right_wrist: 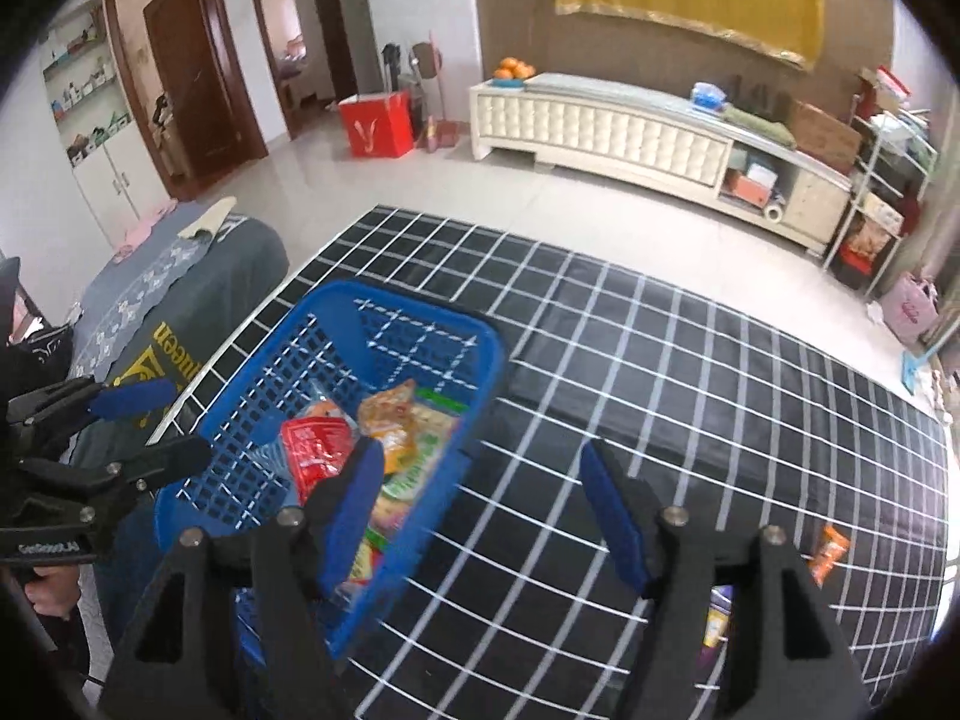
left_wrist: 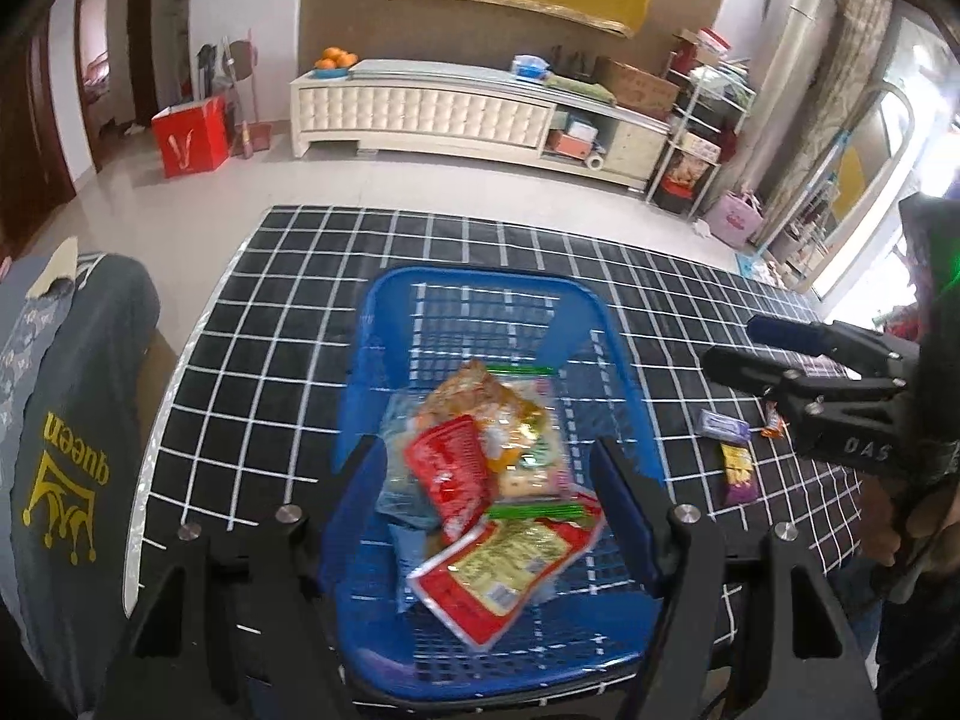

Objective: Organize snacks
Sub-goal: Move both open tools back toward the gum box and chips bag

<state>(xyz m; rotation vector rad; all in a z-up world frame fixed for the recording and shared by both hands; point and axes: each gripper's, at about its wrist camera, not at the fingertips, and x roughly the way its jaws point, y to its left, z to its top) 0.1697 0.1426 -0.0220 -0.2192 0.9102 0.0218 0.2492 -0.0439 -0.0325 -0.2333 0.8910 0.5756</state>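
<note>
A blue plastic basket (left_wrist: 474, 279) stands on the black grid tablecloth (left_wrist: 270, 300). It holds several snack packets, among them a red packet (left_wrist: 447, 474) and a red-and-yellow packet (left_wrist: 504, 570). My left gripper (left_wrist: 492, 483) hangs open over the basket's near end with nothing between its fingers. My right gripper (right_wrist: 483, 510) is also open and empty, just right of the basket (right_wrist: 384, 294). Loose on the cloth lie an orange packet (right_wrist: 828, 552), a purple-yellow packet (left_wrist: 738, 468) and a small pale purple packet (left_wrist: 723, 425). Each view shows the other gripper (left_wrist: 741, 351) (right_wrist: 162, 426) from the side.
A chair draped in grey cloth printed "queen" (left_wrist: 66, 450) stands against the table's left edge. Beyond the table are bare floor tiles, a white low cabinet (left_wrist: 420, 108), a red bag (left_wrist: 189, 135) and shelves at the right.
</note>
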